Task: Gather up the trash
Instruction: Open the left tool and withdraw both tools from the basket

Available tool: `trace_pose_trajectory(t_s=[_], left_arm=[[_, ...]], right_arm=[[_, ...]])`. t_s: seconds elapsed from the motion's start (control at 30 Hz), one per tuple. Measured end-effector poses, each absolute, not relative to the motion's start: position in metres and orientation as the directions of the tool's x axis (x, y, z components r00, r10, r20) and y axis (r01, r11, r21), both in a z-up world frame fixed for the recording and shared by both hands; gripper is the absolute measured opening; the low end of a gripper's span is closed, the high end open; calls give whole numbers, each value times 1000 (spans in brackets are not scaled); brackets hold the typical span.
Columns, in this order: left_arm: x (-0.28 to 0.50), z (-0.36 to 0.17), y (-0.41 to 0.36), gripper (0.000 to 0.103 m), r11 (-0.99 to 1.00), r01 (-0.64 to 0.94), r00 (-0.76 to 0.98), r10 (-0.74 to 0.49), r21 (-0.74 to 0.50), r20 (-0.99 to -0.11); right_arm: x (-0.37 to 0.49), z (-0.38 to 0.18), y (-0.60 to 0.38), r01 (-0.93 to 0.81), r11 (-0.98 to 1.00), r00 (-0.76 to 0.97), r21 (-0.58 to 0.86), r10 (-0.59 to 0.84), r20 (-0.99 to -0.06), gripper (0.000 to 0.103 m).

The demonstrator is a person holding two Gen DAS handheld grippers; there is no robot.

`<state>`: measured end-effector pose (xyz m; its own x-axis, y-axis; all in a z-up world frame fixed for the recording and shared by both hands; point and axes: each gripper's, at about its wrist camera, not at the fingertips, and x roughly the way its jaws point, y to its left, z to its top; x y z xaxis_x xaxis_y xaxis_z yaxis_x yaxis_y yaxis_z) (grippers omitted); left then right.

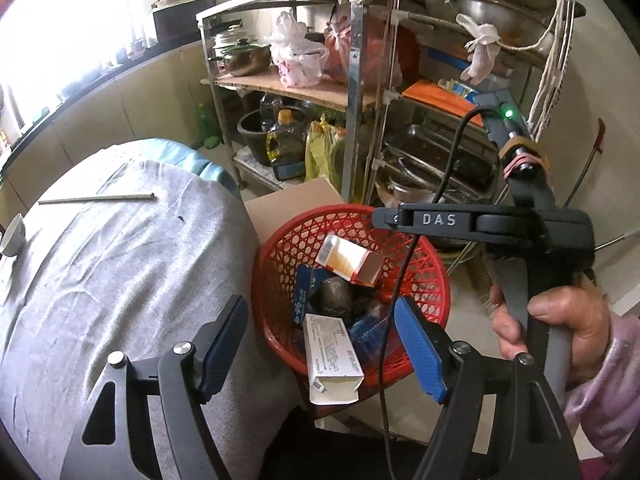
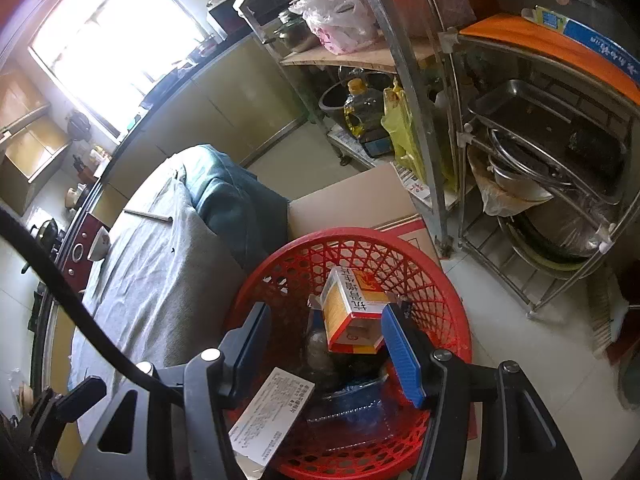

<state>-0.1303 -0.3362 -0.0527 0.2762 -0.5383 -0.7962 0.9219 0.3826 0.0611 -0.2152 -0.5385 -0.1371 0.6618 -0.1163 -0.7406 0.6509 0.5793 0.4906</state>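
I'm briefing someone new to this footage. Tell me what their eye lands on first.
First the red basket on the floor beside the grey-covered table, with an orange-and-white carton lying on its trash and a white box leaning at its near rim. Behind it stands a cluttered metal rack of pots and bags.

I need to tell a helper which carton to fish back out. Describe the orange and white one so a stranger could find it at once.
Start at the round red plastic lattice basket on the floor, between the grey-clothed table and the steel shelving rack. The orange and white cardboard carton lies on top of the pile inside it. Its neighbour, the white printed box, leans on the near rim; only this carton has an orange face and a red-bordered open end.
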Motion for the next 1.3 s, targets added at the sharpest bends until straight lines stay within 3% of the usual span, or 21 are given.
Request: trace_pose_trajectory(t_s=[0.5, 0.97, 1.3], left_arm=[[-158, -26, -335, 76, 336, 926, 343, -567, 169, -749], [-168, -7, -323, 77, 271, 958, 255, -642, 97, -723], [-149, 28, -281, 77, 406, 907, 383, -675, 117, -630]], right_arm=[[-221, -116, -534, 643, 627, 674, 440, -190, -714, 61], [-231, -93, -529, 634, 649, 704, 421, -257, -662, 61], [-213, -44, -493, 540, 738, 777, 405, -253, -576, 61]])
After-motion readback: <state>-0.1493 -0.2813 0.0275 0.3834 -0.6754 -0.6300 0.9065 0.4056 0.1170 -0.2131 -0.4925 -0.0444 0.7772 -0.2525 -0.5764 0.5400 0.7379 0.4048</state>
